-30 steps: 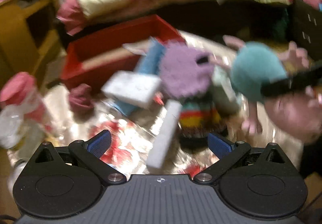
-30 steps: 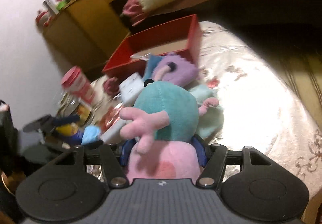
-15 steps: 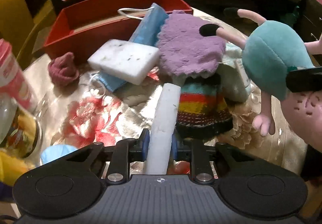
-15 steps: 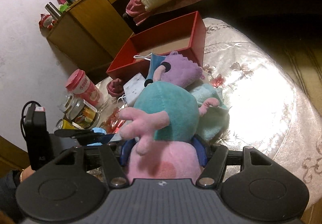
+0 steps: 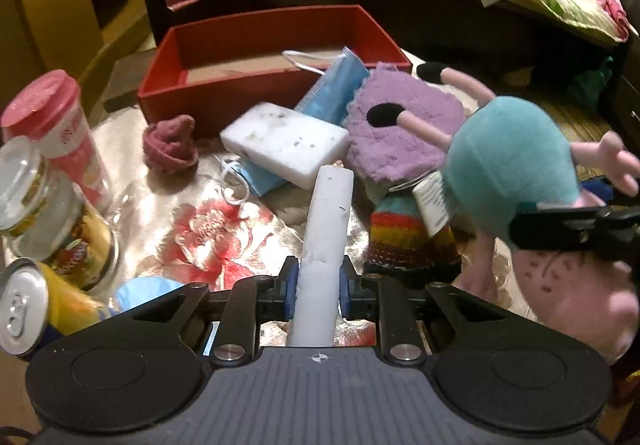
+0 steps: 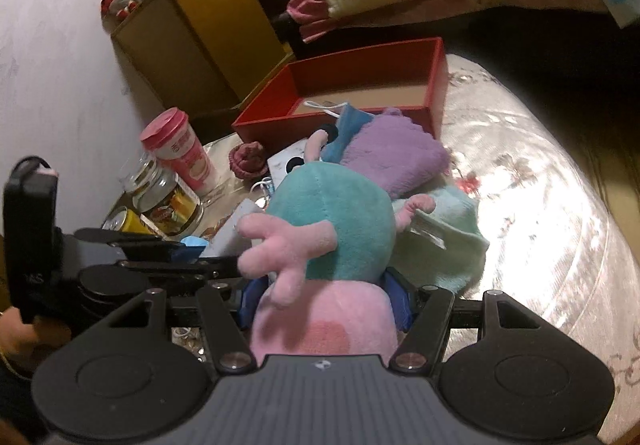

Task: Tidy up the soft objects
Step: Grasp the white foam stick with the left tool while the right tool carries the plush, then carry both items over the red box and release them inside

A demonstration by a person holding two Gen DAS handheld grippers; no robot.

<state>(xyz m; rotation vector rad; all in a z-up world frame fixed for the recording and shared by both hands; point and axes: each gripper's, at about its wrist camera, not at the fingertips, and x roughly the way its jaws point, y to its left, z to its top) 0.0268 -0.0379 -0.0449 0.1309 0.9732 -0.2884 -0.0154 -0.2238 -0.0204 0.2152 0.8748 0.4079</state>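
— Both grippers loaded? Where?
— Yes. Left gripper (image 5: 318, 287) clamped on white sponge strip (image 5: 326, 241) over the table (image 5: 208, 233). Right gripper (image 6: 326, 303) squeezing pink-and-teal plush toy (image 6: 332, 229), near red box (image 6: 360, 85).

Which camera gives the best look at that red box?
The left wrist view: the red box faces the camera, with its inside and front wall open to view. The right wrist view shows it too, at an angle, its near edge partly behind toys.
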